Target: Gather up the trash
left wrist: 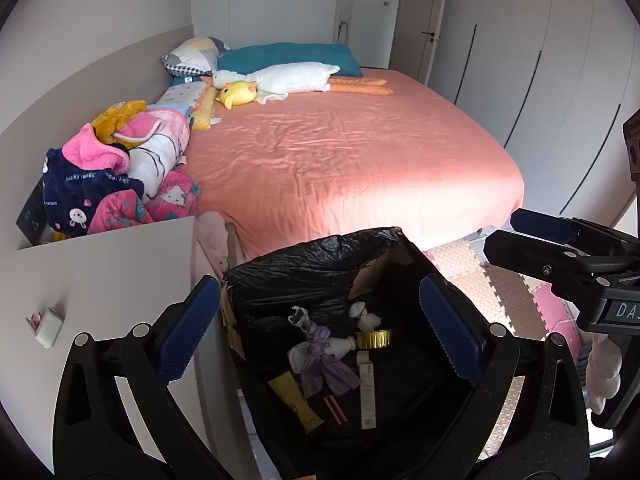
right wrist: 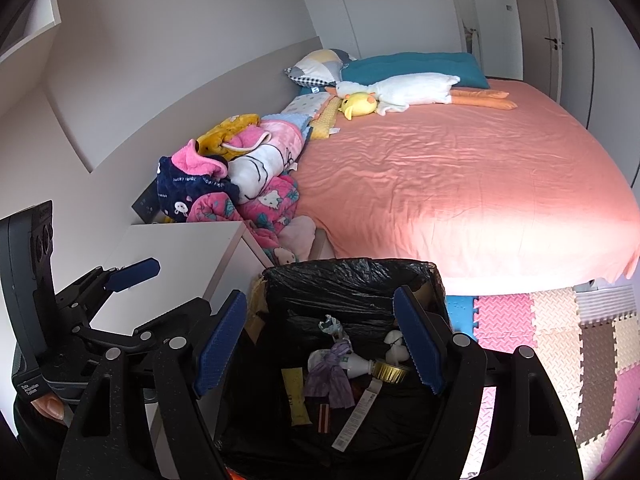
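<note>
Bed (left wrist: 352, 152) behind, pink sheet, plush goose (left wrist: 288, 80) near pillows; clothes pile (left wrist: 120, 176) on left edge, white nightstand (left wrist: 100, 280) beside. Foam mats (right wrist: 552, 328) on floor. Bin (left wrist: 320, 264) with black liner below, trash (left wrist: 328, 356) lying inside. Left gripper (left wrist: 320, 328) and right gripper (right wrist: 320, 340) poised above bin, jaws wide apart, holding nothing.
</note>
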